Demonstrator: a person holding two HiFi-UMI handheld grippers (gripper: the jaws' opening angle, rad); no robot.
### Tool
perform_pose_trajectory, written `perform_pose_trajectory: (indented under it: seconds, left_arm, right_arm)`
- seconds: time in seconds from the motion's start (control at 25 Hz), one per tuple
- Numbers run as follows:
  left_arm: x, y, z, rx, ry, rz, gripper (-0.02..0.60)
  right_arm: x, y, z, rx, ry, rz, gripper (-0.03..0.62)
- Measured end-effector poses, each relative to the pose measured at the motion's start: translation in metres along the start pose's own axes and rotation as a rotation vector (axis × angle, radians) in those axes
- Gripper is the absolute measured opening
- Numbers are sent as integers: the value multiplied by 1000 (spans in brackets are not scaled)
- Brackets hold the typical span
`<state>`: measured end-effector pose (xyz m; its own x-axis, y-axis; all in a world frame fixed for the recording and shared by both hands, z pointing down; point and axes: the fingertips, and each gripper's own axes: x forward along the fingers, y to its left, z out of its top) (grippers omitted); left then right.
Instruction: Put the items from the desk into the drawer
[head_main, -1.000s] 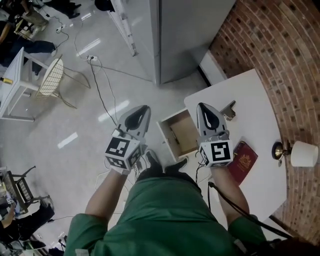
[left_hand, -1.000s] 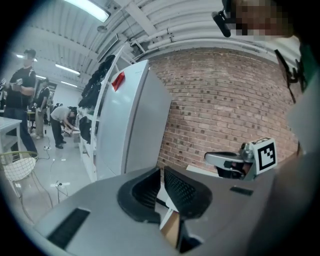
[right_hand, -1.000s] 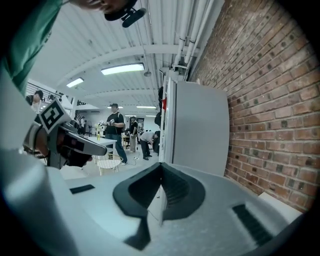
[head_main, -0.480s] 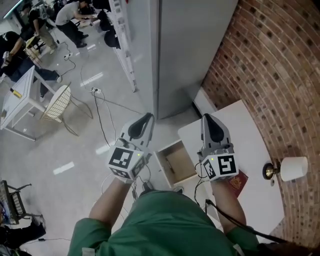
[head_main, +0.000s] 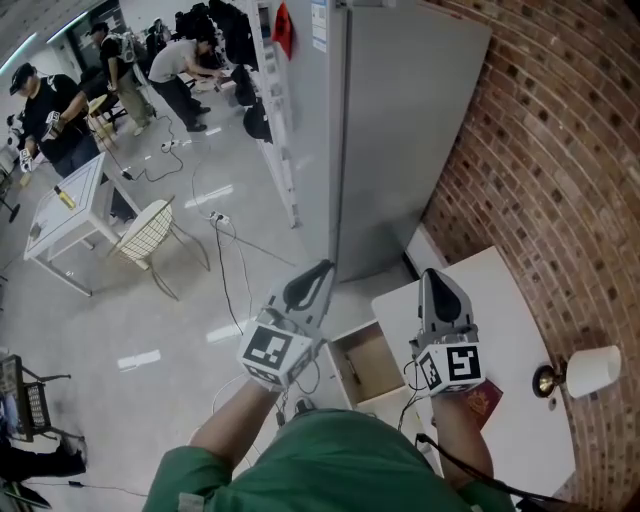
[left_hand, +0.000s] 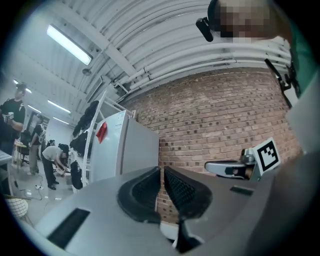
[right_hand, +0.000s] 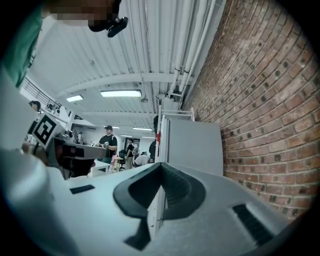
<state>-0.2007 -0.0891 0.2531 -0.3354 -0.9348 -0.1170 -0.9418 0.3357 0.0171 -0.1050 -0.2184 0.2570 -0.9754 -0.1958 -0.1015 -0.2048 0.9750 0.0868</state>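
Here, a person in a green top holds a grey gripper in each hand, both pointing ahead toward a tall grey cabinet (head_main: 400, 130) and a brick wall (head_main: 560, 150). The left gripper (head_main: 320, 272) has its jaws drawn together, with only a hairline slit between the ribbed pads and nothing in them. The right gripper (head_main: 435, 282) is likewise closed and empty. Both hang in the air and touch nothing. Beneath them a white desk (head_main: 505, 300) stands against the brick wall. A drawer (head_main: 368, 368) is pulled out from the desk's left edge, its wooden inside showing. A red booklet (head_main: 483, 403) lies on the desk near its front edge, partly hidden behind the right gripper's marker cube. A white-shaded lamp (head_main: 592, 370) stands at the desk's right edge, beside the wall.
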Motion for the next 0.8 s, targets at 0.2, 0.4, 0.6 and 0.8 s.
perform_pose_trajectory:
  seconds: [0.2,0.4,0.6,0.8]
  left_arm:
    - [-1,-3,0,1,-1,-2,23]
    - [0,-14,-6,-4,12,-28,23]
    - [2,-19,-9,-9,23,-44,23]
    - [1,-21,-13,-16,33,-45,23]
  right_arm:
    - [-6,7,7,-18,-15,28,3]
    - [-13,6,5,-27,-2,31,3]
    - [-18,6,5,-21,7,28,3]
    - [-20,6,4,-14,6,29,3]
